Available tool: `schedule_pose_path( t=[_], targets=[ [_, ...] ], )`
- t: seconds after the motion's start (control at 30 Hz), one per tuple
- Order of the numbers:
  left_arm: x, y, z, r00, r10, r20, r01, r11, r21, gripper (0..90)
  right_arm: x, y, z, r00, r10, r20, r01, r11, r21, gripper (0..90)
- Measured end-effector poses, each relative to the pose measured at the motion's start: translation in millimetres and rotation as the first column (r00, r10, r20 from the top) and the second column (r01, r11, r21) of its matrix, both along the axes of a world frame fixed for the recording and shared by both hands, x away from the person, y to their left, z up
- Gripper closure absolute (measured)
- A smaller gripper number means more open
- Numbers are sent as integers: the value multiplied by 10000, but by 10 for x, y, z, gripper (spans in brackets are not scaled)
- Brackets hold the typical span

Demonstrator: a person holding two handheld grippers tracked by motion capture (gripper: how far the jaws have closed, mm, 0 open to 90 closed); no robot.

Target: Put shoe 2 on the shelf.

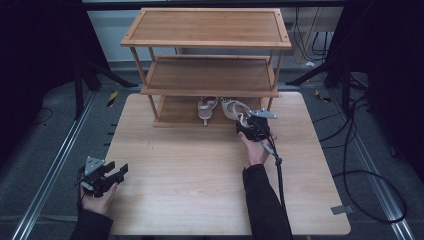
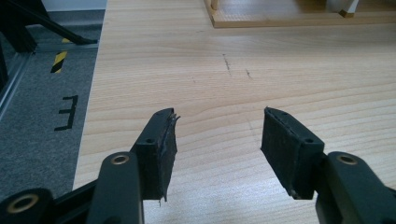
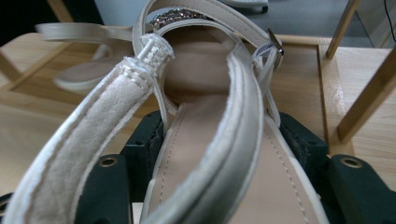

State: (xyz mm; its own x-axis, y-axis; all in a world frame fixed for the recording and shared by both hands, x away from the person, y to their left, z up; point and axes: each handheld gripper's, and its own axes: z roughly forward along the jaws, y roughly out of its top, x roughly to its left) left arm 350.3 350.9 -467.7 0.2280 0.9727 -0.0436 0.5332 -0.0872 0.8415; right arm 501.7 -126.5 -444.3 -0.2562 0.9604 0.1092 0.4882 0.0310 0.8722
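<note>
At the near table edge the left gripper (image 1: 116,173) is held idle with jaws spread and empty, while farther off the right gripper (image 1: 248,126) is clamped on the heel of a beige strappy leather sandal (image 1: 239,112) at the front of the three-tier wooden rack's (image 1: 207,80) bottom shelf beside its already shelved mate (image 1: 206,108), so release and withdrawal are judged outstanding.

A second pale sandal (image 1: 206,109) sits on the lowest shelf of the wooden rack (image 1: 207,44) at the bench's (image 1: 200,175) far edge. Black cables (image 1: 360,150) trail over the grey floor (image 1: 50,145) beyond its right edge.
</note>
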Motion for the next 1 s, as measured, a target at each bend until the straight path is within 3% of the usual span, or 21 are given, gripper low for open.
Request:
schedule_pose_path(
  t=[0.1, 0.3, 0.53, 0.8, 1.0],
  targets=[
    [2, -9, -3, 10000, -36, 5, 36, 10000, 9, 438, 147, 38, -88, 9995, -327, -22, 327, 9993, 163, 413],
    [-12, -3, 4, 10000, -67, 64, 67, 10000, -30, 439, 414, 178, -205, 9978, -649, -165, 644, 9975, -283, 413],
    [-20, -3, 1, 9999, -90, 91, 90, 10000, -5, 439, 659, 285, -369, 9911, -1264, -429, 1251, 9917, -302, 412],
    [-17, -7, -3, 9999, -101, 58, 101, 9999, -4, 440, 729, 383, -423, 9916, -1196, -500, 1162, 9910, -665, 409],
    [-17, -15, -5, 9999, -153, 46, 153, 9999, 10, 440, 723, 394, -450, 9920, -1127, -566, 1088, 9917, -678, 373]
  ],
)
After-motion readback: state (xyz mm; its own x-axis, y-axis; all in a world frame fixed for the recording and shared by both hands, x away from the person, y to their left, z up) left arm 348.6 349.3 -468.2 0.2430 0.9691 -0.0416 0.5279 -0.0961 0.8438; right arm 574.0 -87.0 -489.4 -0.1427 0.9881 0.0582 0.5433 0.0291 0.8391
